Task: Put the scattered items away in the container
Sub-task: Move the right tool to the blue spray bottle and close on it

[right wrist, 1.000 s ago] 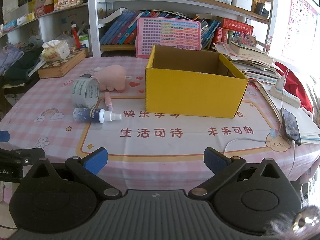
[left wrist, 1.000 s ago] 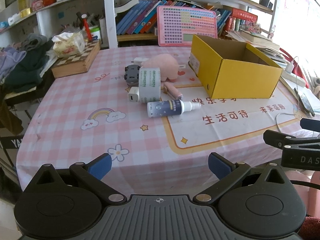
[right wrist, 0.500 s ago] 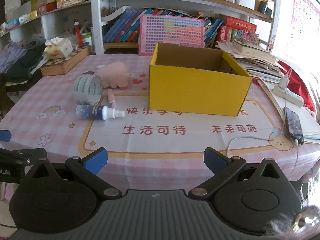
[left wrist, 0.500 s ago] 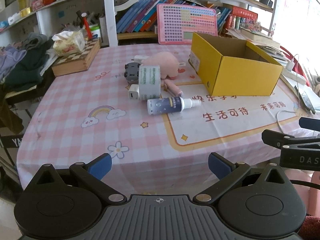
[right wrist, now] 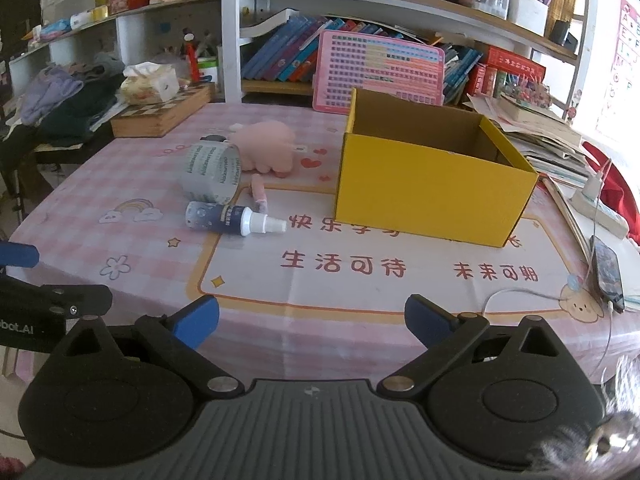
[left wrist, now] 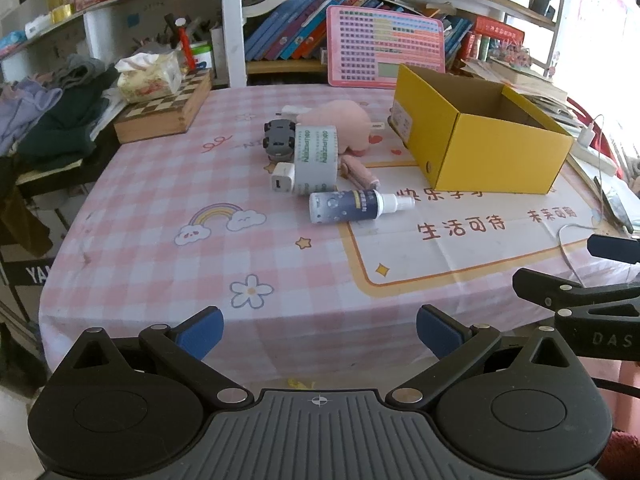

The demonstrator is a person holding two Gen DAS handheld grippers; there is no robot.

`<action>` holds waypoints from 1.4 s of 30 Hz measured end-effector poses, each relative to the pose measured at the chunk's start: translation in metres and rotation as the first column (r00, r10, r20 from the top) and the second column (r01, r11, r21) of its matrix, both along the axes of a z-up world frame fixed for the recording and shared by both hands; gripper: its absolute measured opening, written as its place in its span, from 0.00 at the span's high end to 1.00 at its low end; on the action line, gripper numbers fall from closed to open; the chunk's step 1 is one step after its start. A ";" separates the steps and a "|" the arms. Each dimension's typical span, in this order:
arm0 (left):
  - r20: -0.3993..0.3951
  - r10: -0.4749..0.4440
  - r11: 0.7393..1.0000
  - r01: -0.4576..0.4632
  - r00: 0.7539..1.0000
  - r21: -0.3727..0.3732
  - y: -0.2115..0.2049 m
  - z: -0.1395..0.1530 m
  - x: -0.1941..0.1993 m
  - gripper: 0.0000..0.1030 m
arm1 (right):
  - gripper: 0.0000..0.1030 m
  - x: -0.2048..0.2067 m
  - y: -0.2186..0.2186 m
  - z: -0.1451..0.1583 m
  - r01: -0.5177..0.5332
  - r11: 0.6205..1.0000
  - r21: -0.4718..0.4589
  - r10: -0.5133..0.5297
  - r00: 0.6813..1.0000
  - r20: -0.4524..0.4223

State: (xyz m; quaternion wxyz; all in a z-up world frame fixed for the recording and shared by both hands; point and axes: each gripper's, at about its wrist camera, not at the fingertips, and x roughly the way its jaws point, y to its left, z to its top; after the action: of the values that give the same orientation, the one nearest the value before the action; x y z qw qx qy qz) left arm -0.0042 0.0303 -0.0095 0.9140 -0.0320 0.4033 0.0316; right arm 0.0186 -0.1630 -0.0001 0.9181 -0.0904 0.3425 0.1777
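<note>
Scattered items lie in one cluster left of centre on the surface, none yet in the container. Compared with the views from a second ago, both cameras sit slightly higher and further back, so the near edge of the pink checked cloth now shows in full; the items themselves have not shifted. This indicates that the task is at its start, with no approach to any item begun.

From left to right in the left wrist view:
- white charger block, touching the tape;
- grey toy car, behind the charger;
- roll of tape, standing on its edge;
- pink plush toy, behind the tape;
- small pink tube, lying flat;
- dark blue spray bottle, on its side, white nozzle pointing towards the box.

The yellow box stands upright to the right of the cluster, open at the top; what shows of its interior is bare.

Left tool: fingers spread wide, nothing between them, held off the near edge of the surface. Right tool: likewise spread wide and holding nothing, facing the box.
</note>
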 end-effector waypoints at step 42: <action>0.105 -0.032 0.999 0.029 0.994 0.026 0.007 0.001 -0.007 0.00 | 0.08 0.024 0.029 0.010 -0.063 0.996 0.057 0.063 0.998 0.000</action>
State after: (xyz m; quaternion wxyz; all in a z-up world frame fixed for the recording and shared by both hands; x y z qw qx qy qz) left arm -0.0112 0.0370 -0.0088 0.9347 -0.0163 0.3545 0.0210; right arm 0.0423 -0.1343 0.0102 0.9139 -0.0748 0.3352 0.2164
